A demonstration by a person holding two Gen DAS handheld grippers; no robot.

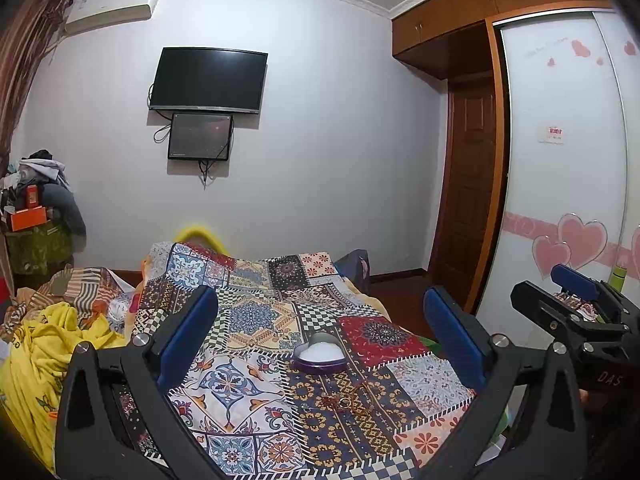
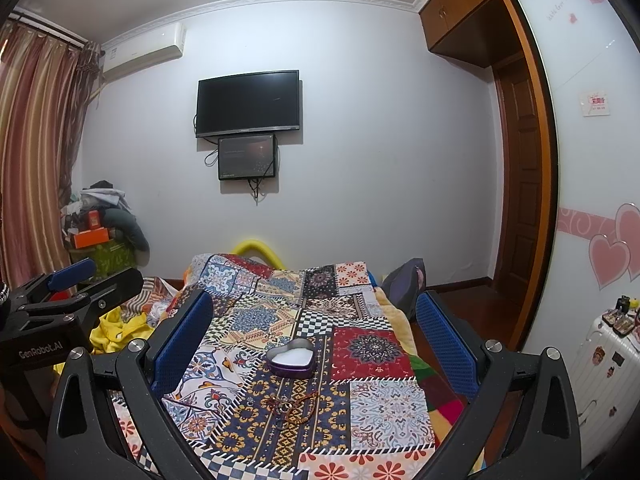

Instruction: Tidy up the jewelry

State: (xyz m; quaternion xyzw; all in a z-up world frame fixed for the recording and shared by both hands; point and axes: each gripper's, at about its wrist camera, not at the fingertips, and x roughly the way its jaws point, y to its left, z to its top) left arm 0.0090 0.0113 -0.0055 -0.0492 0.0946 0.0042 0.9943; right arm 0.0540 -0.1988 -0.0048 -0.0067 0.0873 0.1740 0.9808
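While both grippers hang above the near end of a bed, neither touches anything. From its own camera the left gripper points level along the quilt, its blue fingers spread wide with nothing between them. The right gripper is posed the same way, fingers wide apart and empty. They sit side by side at similar height: the right one shows at the right edge of the left view, the left one at the left edge of the right view.

On the quilt, framed between each pair of fingers, stands an open heart-shaped tin with a white lining. Nearer the cameras, apart from the tin, lies the jewelry: a small tangle with a ring and a reddish beaded strand. Finer detail is too small to tell.
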